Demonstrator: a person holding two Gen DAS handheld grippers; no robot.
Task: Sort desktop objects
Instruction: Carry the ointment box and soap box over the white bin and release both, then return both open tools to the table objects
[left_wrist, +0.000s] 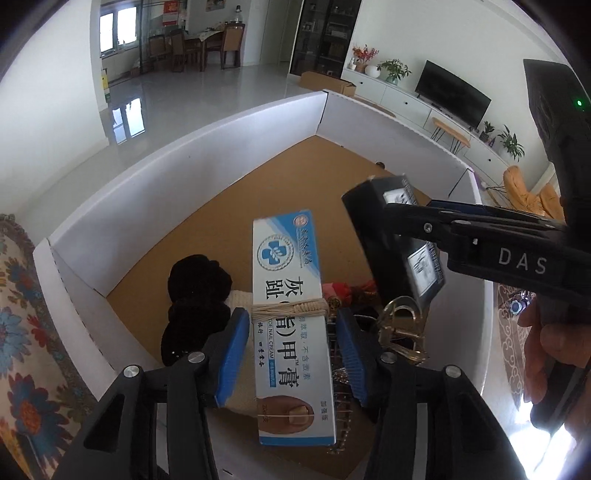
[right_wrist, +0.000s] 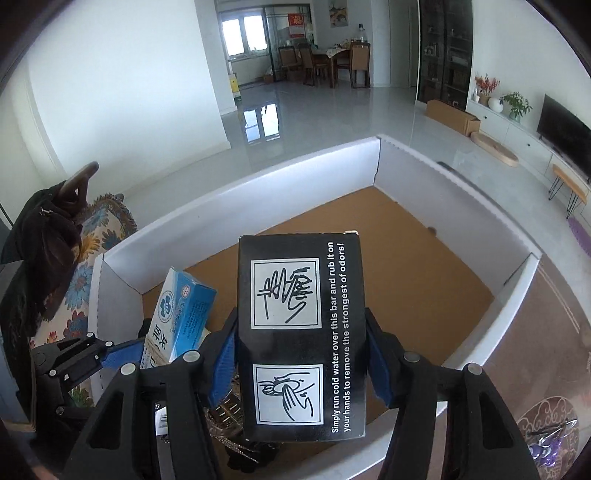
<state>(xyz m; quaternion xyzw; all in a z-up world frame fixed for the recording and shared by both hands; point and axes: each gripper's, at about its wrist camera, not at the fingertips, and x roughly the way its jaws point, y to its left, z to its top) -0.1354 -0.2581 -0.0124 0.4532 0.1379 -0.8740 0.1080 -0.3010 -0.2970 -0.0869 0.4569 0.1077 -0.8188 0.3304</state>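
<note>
- White walls and a glossy pale tiled floor (right_wrist: 332, 110) that mirrors the windows (right_wrist: 245, 35).
- A dining table (right_wrist: 334, 55) with wooden chairs stands at the far end.
- A dark glass cabinet (right_wrist: 445, 48) stands against the right wall.
- A television (left_wrist: 452, 92) sits on a low white sideboard (left_wrist: 402, 99) with potted plants.
- Daylight fills the room.

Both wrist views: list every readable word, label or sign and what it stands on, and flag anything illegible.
"Simply run cold water over this bar and rub it on your hands to remove the strongest of odors!" on the black box in the right gripper.
"TOE NAIL CREAM" and large Chinese characters "灰趾", "甲", "膏" on the blue-white carton between the left gripper fingers.
"DAS" on the right gripper's body, left wrist view.
Carton's small print, round seal text, wall poster: too small to read.
</note>
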